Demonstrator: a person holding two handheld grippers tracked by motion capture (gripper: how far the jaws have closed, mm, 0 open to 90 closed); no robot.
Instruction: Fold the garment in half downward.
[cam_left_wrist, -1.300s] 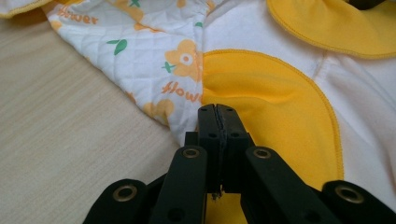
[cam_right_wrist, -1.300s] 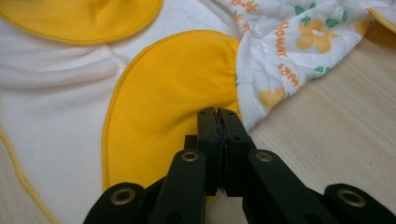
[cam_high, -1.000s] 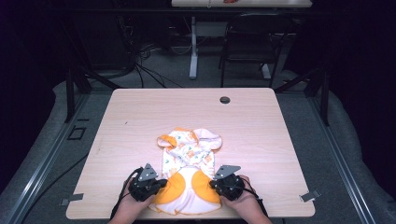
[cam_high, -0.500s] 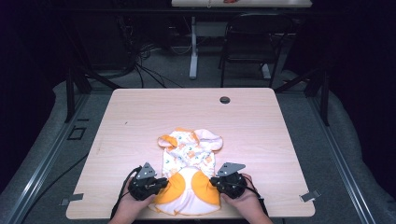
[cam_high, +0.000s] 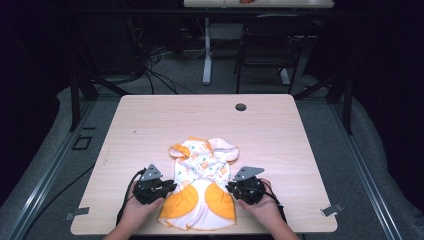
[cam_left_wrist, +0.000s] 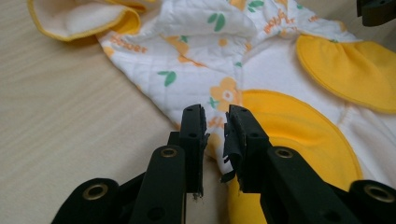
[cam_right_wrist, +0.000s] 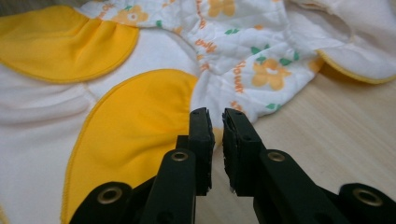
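The light wooden table (cam_high: 150, 125) carries a small quilted baby garment (cam_high: 202, 187), white with orange flowers and yellow panels, lying at the near centre edge. The left gripper (cam_high: 167, 186) sits at the garment's left side and the right gripper (cam_high: 231, 187) at its right. Each has its jaws nearly closed, a thin gap between them, at the fabric's edge; whether cloth is pinched cannot be told.

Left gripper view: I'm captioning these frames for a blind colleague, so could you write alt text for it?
Two black jaws of the left gripper stand slightly apart at the edge of a white quilted baby garment with orange flower print and yellow fabric patches, which lies spread on a light wooden table. A bit of the right gripper shows at the top right corner.
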